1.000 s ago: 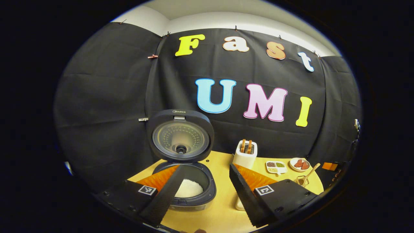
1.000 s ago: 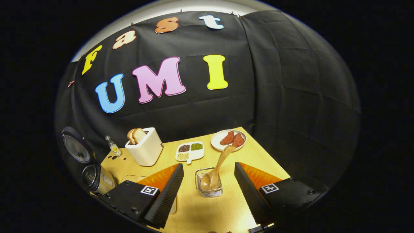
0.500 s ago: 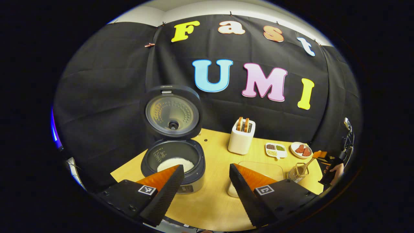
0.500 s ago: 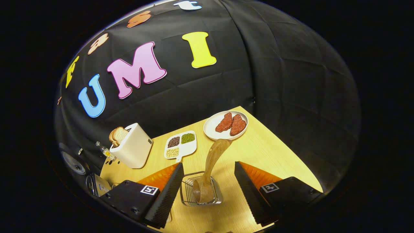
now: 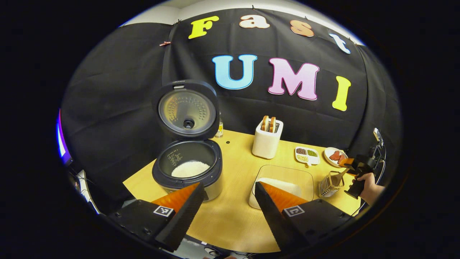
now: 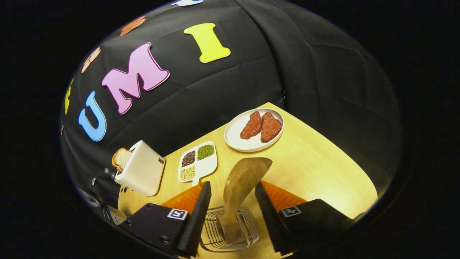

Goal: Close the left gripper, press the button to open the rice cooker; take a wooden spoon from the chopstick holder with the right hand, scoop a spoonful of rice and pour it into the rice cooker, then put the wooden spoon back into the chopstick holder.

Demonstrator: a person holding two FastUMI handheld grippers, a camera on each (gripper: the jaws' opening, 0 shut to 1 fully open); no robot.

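While rice cooker (image 5: 187, 163) gapes, right gripper (image 6: 230, 194) straddles wooden spoon (image 6: 241, 181).

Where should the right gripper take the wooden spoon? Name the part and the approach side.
Take the wooden spoon by the flat upper handle that sticks up out of the chopstick holder. Come down from above, one finger on each broad face. The right gripper already straddles it, open. The spoon leans toward the plate, so lifting along that lean should free it cleanly.
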